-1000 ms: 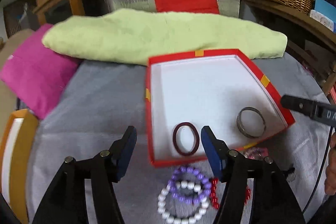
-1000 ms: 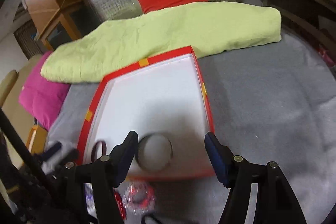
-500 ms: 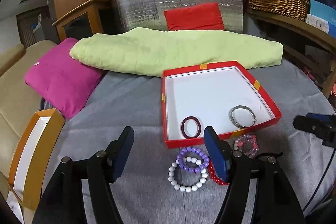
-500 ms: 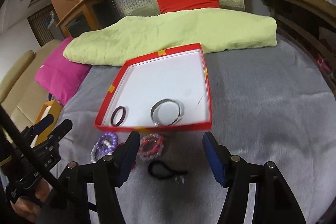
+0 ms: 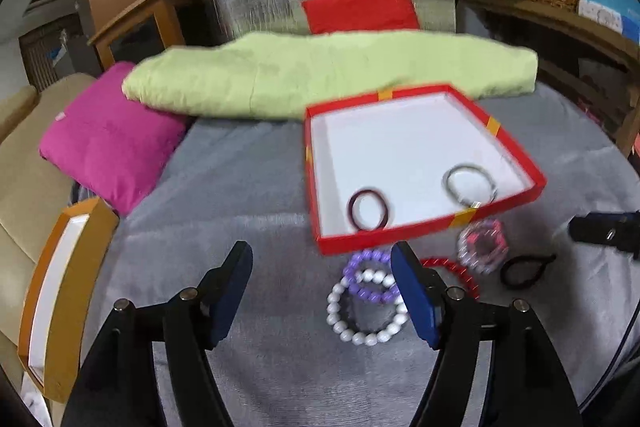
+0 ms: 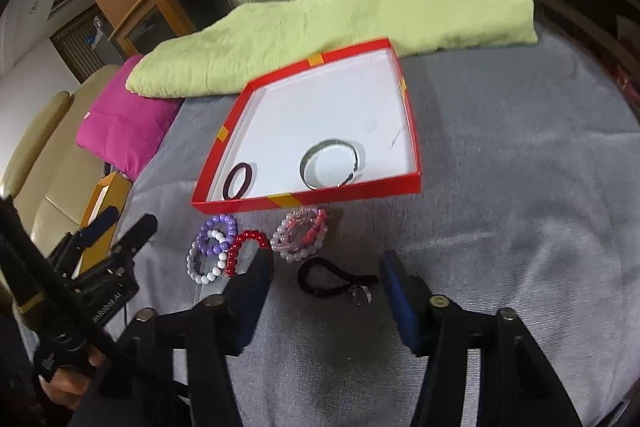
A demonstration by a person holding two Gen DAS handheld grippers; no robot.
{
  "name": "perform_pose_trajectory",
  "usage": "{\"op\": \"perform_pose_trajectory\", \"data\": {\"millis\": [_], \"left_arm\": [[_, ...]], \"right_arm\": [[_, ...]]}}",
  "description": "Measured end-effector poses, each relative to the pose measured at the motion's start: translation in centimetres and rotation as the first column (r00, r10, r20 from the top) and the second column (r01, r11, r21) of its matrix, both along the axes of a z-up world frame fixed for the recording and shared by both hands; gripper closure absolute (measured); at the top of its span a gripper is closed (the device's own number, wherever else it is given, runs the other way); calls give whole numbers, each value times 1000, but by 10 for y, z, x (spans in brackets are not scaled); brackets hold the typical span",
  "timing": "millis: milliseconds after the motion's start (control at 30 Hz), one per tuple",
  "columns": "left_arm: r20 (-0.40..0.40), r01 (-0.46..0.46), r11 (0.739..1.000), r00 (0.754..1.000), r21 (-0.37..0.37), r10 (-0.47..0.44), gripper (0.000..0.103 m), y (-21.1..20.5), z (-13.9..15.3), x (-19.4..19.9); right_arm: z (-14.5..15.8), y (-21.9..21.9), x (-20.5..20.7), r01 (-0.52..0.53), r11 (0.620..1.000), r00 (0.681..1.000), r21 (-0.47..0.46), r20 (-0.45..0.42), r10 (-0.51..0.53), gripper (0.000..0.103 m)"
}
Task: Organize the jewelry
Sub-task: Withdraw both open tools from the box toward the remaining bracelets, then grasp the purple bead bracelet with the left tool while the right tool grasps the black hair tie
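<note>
Meanwhile right tongs (image 6: 326,291), closing, hover empty over black hair tie (image 6: 332,281).

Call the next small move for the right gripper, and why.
Probably ease the right gripper down onto the black hair tie. The tie lies flat on the grey cloth between its fingers, untouched, while the jaws are closing. Only the silver bangle and dark ring lie in the red box; the beaded bracelets lie outside.

Fuzzy grey cloth (image 6: 500,187); glossy beaded bracelets (image 6: 212,251) — shiny, probably metal bangle (image 6: 330,165).
</note>
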State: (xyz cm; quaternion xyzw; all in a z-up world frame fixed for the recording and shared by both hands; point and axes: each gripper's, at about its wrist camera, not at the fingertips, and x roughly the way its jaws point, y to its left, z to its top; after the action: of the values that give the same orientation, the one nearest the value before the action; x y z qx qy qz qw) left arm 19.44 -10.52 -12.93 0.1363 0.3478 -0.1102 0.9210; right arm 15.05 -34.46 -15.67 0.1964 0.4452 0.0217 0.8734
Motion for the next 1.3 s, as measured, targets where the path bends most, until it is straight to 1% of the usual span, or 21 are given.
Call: {"op": "perform_pose_trajectory", "data": {"millis": [67, 167, 267, 400, 500, 533, 567, 633, 733, 967, 1033, 1133, 1233, 1300], "left_arm": [[-35, -18, 1000, 999, -2, 17, 30, 9, -7, 8], [-68, -40, 999, 997, -33, 37, 30, 22, -12, 14], [-99, -39, 997, 995, -70, 32, 30, 31, -14, 15], [-134, -25, 996, 991, -89, 13, 30, 35, -18, 15], [-151, -15, 997, 989, -77, 3, 32, 35, -23, 16], [-150, -12, 997, 989, -72, 1, 35, 35, -24, 16], [-151, -7, 998, 988, -68, -3, 42, 36, -25, 16], [-162, 1, 998, 987, -65, -11, 46, 36, -27, 18], [-192, 10, 997, 981, -79, -25, 46, 37, -32, 20], [-208, 39, 991, 976, -132, -66, 46, 28, -35, 31], [-227, 51, 990, 971, -133, -80, 46, 21, -40, 38], [-257, 45, 993, 964, -113, -73, 46, 13, -52, 52], [-290, 43, 990, 954, -134, -81, 47, 10, -61, 64], [-294, 43, 987, 952, -154, -88, 50, 9, -61, 68]], "right_arm": [[-6, -6, 4, 15, 1000, 999, 19, -29, -15, 52], [-16, -16, 6, 40, 995, 997, 90, -66, -34, 54], [-21, -20, 7, 50, 993, 996, 108, -84, -41, 57], [-26, -23, 7, 62, 990, 993, 123, -105, -49, 58], [-28, -24, 6, 68, 990, 992, 122, -112, -54, 58], [-28, -24, 6, 69, 990, 992, 120, -113, -55, 58], [-28, -24, 6, 69, 990, 992, 120, -114, -55, 58], [-30, -25, 6, 67, 990, 992, 122, -118, -53, 58], [-32, -24, 7, 55, 992, 991, 117, -129, -40, 58], [-36, -17, 10, 33, 992, 990, 121, -137, -16, 58], [-37, -15, 11, 34, 993, 990, 117, -137, -18, 58], [-41, -13, 14, 36, 992, 989, 119, -148, -18, 58], [-43, -10, 16, 32, 993, 988, 109, -153, -15, 58], [-44, -8, 18, 28, 995, 988, 98, -153, -12, 58]]}}
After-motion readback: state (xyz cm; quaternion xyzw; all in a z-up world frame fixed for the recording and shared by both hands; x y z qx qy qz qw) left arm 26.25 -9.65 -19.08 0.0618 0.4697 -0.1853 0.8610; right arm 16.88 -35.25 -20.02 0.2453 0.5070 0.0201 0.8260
